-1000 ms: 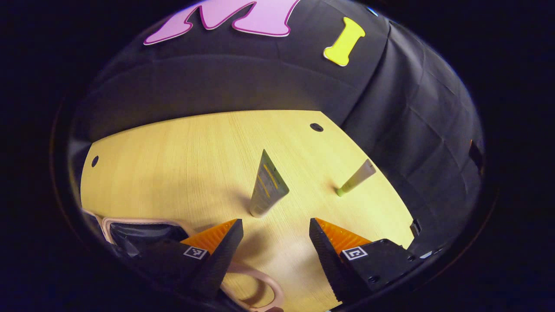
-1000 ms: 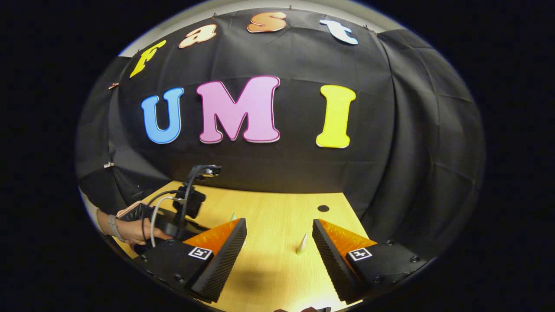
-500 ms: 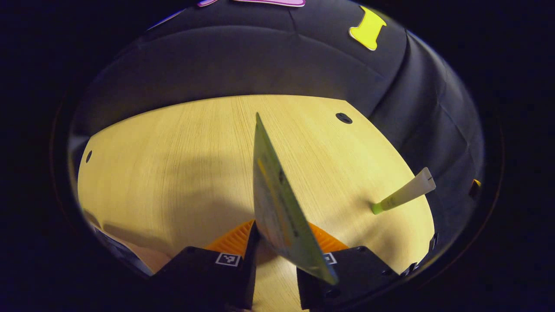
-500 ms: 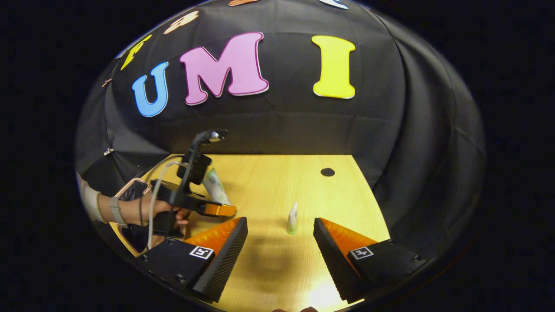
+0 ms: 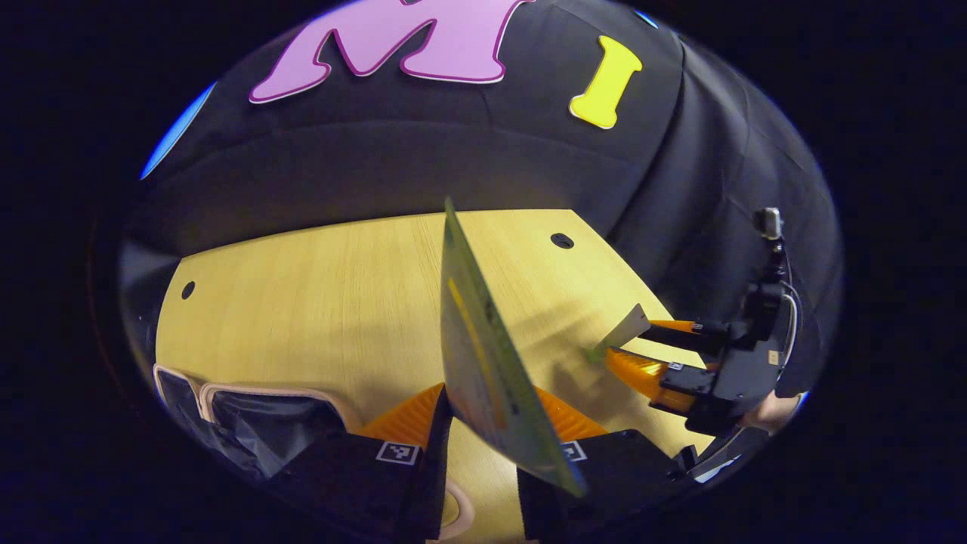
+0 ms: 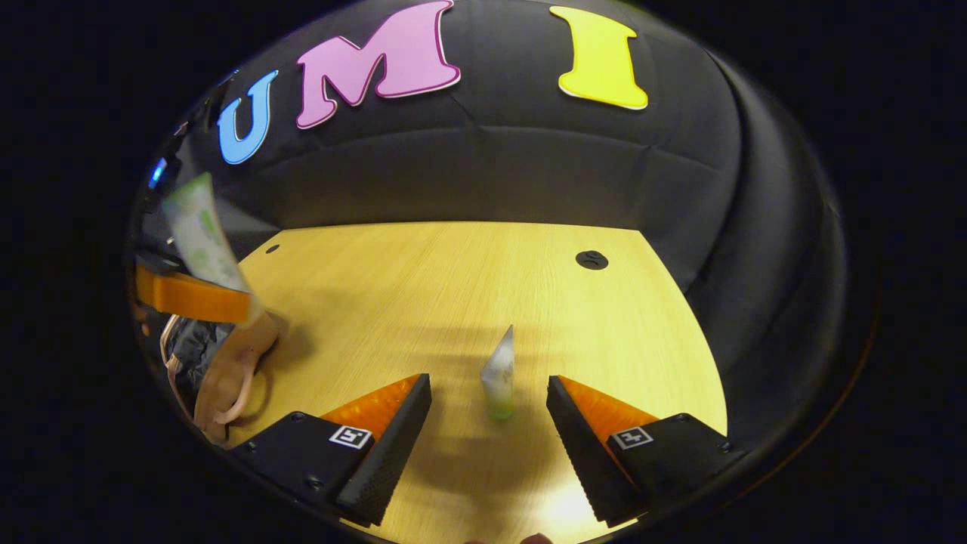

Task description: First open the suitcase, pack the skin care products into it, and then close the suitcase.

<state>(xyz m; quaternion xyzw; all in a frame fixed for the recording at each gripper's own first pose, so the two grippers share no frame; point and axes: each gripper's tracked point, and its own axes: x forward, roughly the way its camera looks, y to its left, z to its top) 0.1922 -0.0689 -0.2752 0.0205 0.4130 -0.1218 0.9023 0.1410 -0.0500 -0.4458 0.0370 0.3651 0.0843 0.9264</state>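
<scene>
The left tool (image 5: 483, 434) pinches a large green tube (image 5: 483, 363), lifted above the worktop (image 5: 317, 302). The right tool (image 6: 489, 412) is spread, a small tube (image 6: 498, 374) standing at 12 o'clock between its fingers. The suitcase (image 6: 219, 370) lies open at 9 o'clock.

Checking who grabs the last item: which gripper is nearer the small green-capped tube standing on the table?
Right. The right gripper is open with the small tube just ahead between its fingers, not touching. The left gripper is off to the side, shut on the larger tube.
</scene>
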